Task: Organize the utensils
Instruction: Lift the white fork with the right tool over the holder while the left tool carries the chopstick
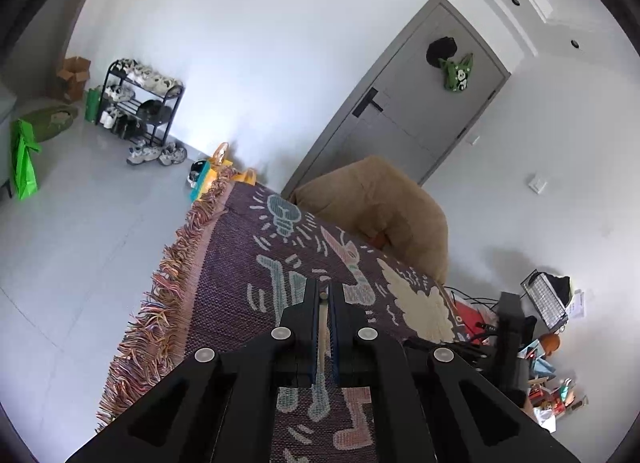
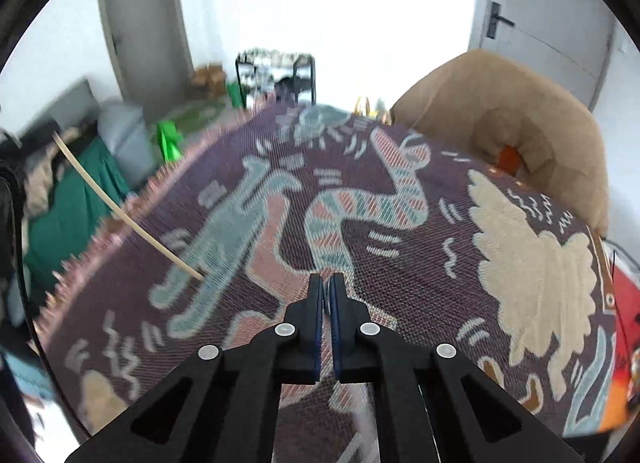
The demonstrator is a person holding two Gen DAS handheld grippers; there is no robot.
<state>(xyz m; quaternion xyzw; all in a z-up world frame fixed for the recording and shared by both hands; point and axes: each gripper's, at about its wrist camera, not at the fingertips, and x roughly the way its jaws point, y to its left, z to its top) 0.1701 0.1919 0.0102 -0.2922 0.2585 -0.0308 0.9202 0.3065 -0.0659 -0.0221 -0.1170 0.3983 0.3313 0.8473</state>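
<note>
My left gripper [image 1: 324, 283] is shut on a pale wooden chopstick [image 1: 321, 327], which runs up between its pads and pokes just past the tips. It hovers over a purple patterned cloth [image 1: 224, 263] with a fringed edge. In the right wrist view the same chopstick [image 2: 120, 207] slants in from the left over the cloth [image 2: 400, 283]. My right gripper [image 2: 327, 277] is shut, with a thin grey sliver of a metal utensil [image 2: 327, 299] pinched between its blue pads. The rest of that utensil is hidden under the fingers, and the view is blurred.
A tan cushion [image 1: 380, 203] [image 2: 500, 103] sits behind the cloth's far edge. A shoe rack [image 1: 140, 103], a green bag [image 1: 24, 159] and a grey door [image 1: 420, 103] lie beyond. Cables and clutter [image 1: 552, 363] crowd the right side. Green bedding [image 2: 76, 191] lies left.
</note>
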